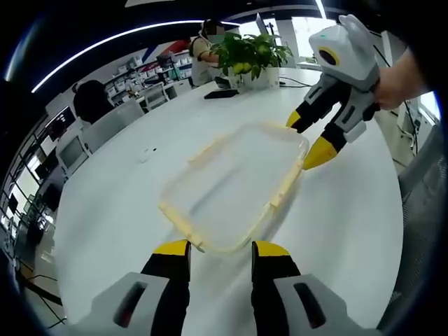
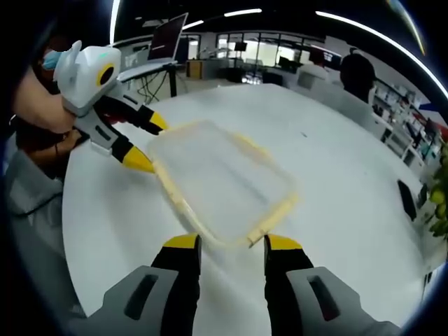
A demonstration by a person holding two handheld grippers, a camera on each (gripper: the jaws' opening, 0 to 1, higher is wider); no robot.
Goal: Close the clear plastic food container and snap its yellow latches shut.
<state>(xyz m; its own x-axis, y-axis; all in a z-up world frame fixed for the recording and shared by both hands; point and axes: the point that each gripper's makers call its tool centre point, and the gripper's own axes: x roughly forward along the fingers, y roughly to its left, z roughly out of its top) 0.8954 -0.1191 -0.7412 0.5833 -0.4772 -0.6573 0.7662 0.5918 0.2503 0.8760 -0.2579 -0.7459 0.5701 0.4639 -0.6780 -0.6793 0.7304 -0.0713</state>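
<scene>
**Kid:** So why were the two grippers at each end of the box?

**Helper:** I think they were set to press the lid down from both ends. The clear box (image 1: 234, 185) sat in the middle of the round white table (image 1: 105, 217). In the left gripper view, the left gripper (image 1: 221, 250) was at six o'clock of the box, jaws wide, with one corner between the yellow tips. It held nothing. The right gripper (image 1: 313, 138) was at two o'clock, its jaws apart at the far corner.

**Kid:** Was it touching?

**Helper:** It looked close to the rim, but I could not tell.

**Kid:** What did the box look like?

**Helper:** It was a flat rectangle with round corners, see-through and a bit blurry. The lid looked laid on top. Pale yellow latches (image 2: 271, 211) ran along its sides, thin and long. They still looked unsnapped to me.

**Kid:** And behind it?

**Helper:** A leafy green plant (image 1: 253, 52) in a white pot stood at twelve o'clock.
</scene>
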